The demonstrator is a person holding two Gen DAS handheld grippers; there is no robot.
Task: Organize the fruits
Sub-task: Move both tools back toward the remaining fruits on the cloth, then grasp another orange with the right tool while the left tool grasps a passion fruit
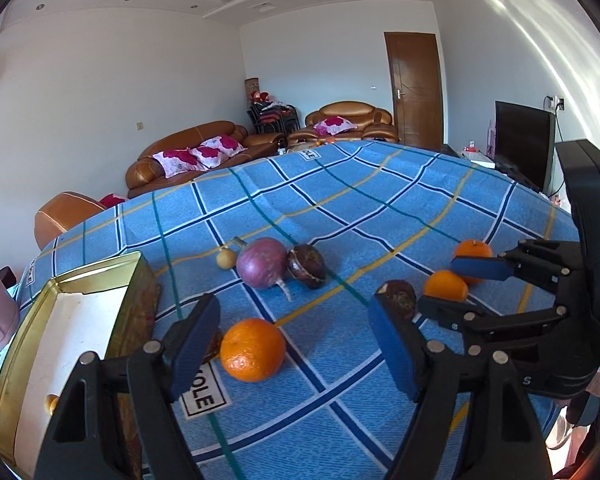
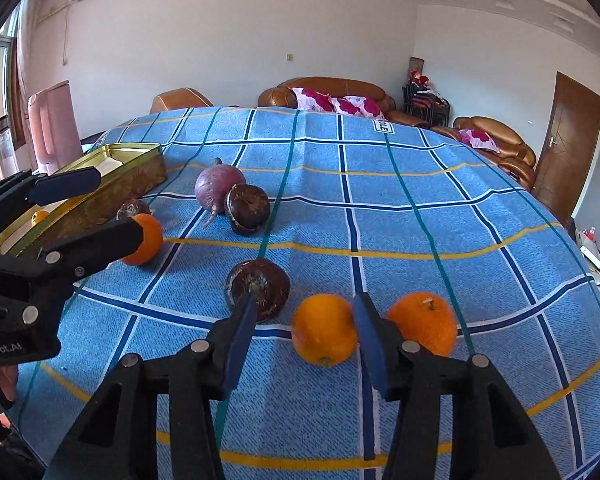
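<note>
The left gripper (image 1: pixel 292 344) sat nearest the lens, jaws wide apart with an orange (image 1: pixel 253 349) lying loose between them, untouched. The right gripper (image 2: pixel 304 340) stood partly open around a second orange (image 2: pixel 324 329), its right pad close beside the peel, the left pad clear; no squeeze showed.

The gold tin (image 1: pixel 100 280) served as the landmark. Beyond it lay a purple radish (image 1: pixel 262 262), and beside that a dark brown fruit (image 1: pixel 306 266). Another dark fruit (image 2: pixel 258 286) and a third orange (image 2: pixel 424 326) lay far from the tin.

An off-centre closing could likely nudge either round orange and send it rolling across the cloth (image 2: pixel 420 216).
</note>
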